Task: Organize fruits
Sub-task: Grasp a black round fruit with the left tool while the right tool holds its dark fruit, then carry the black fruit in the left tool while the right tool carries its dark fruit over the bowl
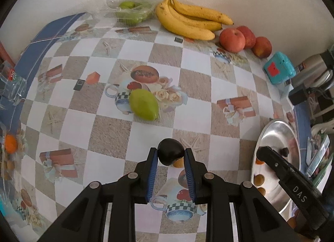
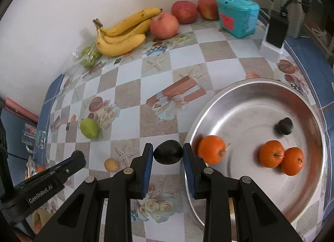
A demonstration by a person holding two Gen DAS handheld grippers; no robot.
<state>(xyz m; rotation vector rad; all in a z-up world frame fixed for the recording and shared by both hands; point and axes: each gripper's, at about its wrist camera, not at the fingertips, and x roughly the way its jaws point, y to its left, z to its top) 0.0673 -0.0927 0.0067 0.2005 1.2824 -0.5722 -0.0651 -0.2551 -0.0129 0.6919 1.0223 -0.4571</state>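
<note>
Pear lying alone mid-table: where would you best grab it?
Across its broad middle, from straight above: the pear lies on its side on the tablecloth, widest at mid-length and tapering to a narrow tip, so the ends would slip.

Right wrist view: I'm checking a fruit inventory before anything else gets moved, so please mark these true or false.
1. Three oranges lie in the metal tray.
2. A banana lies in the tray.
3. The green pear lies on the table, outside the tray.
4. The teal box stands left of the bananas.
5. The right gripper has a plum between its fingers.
1. True: three oranges lie in the tray.
2. False: the bananas lie by the wall; besides the oranges, the tray holds only a dark plum.
3. True: the pear lies on the table.
4. False: the box stands right of the apples, which lie right of the bananas.
5. True: the right gripper has another plum between its fingers.
</note>
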